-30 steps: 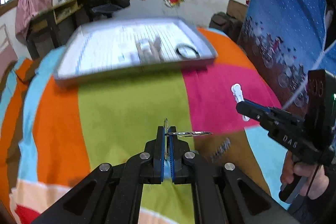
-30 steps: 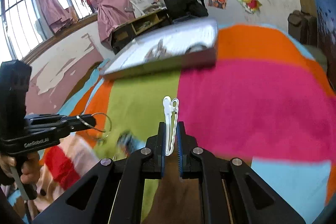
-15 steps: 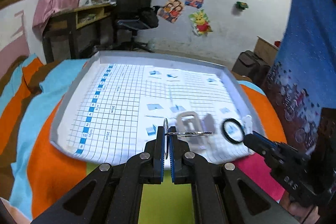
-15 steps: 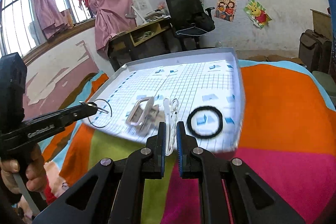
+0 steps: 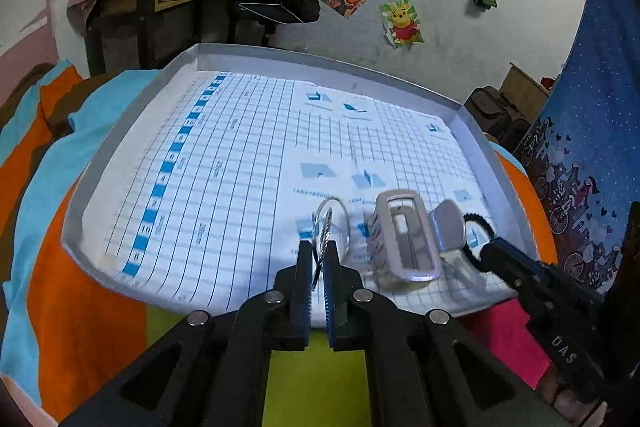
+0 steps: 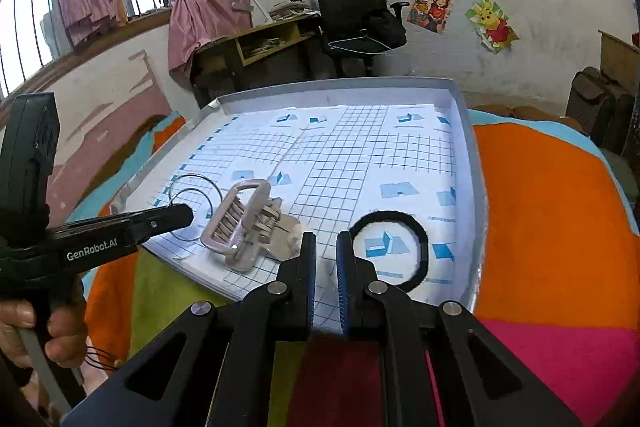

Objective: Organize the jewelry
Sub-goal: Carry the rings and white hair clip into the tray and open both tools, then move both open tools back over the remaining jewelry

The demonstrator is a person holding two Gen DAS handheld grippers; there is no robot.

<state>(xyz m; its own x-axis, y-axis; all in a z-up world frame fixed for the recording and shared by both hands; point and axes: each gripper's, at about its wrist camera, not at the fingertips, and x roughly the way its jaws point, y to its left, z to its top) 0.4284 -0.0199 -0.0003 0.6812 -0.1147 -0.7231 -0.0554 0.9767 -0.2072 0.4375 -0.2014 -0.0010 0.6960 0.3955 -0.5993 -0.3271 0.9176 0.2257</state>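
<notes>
A shallow grey tray (image 5: 132,123) lined with blue grid paper lies on the striped bedspread; it also shows in the right wrist view (image 6: 466,147). My left gripper (image 5: 318,259) has its jaws slightly parted around thin wire hoops (image 5: 330,223), which rest on the paper; they also show in the right wrist view (image 6: 196,199). A beige claw hair clip (image 5: 404,235) lies beside them, and it also shows in the right wrist view (image 6: 244,223). My right gripper (image 6: 323,247) is open and empty at the tray's near edge. A black hair tie (image 6: 390,251) lies just right of it.
The bedspread (image 6: 552,211) has orange, pink, green and blue stripes. A desk (image 6: 256,55) and black office chair (image 6: 356,15) stand behind the tray. A blue patterned cloth (image 5: 588,131) hangs at the right.
Both grippers moved forward over the tray's near edge. The left jaws have parted and the hoops now rest on the paper. The right gripper opened; its white clip is no longer between the fingers.
</notes>
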